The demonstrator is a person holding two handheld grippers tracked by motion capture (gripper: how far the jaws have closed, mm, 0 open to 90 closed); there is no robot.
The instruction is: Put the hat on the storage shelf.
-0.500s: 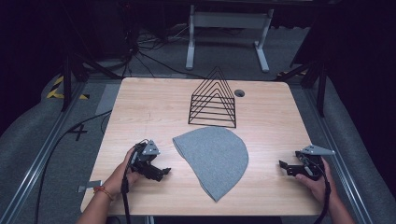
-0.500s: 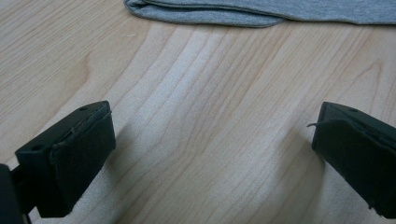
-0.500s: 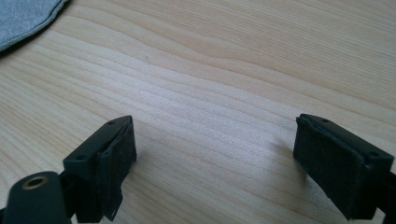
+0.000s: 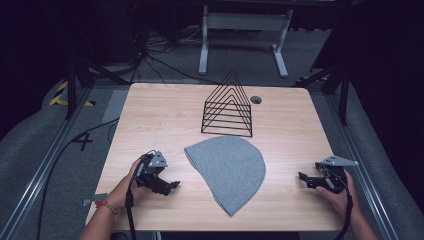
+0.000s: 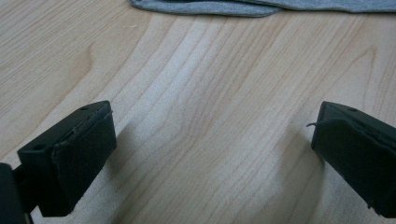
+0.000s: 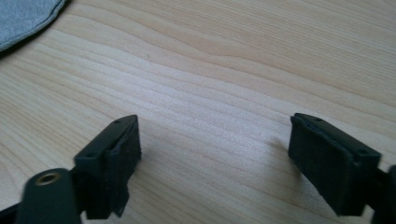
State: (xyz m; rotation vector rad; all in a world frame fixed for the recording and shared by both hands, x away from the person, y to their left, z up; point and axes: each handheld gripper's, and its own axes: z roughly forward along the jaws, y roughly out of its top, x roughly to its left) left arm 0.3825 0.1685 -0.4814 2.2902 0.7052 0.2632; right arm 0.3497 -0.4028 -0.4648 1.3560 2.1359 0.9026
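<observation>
Left gripper (image 4: 167, 186) and right gripper (image 4: 306, 179): jaws spread, empty, flanking the grey cloth (image 4: 227, 170) on the table (image 4: 160, 115). Likely step: approach. Next: grasp 2 cloth edges.

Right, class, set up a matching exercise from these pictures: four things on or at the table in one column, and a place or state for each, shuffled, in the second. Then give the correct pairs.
Things
1. grey cloth
2. black wire rack
3. left gripper
4. right gripper

Places or states
A. stands upright at the table's far middle
B. open, over bare wood near the right edge
C. lies flat at the table's centre
D. open, just left of the cloth

Pairs: 1-C, 2-A, 3-D, 4-B
</observation>
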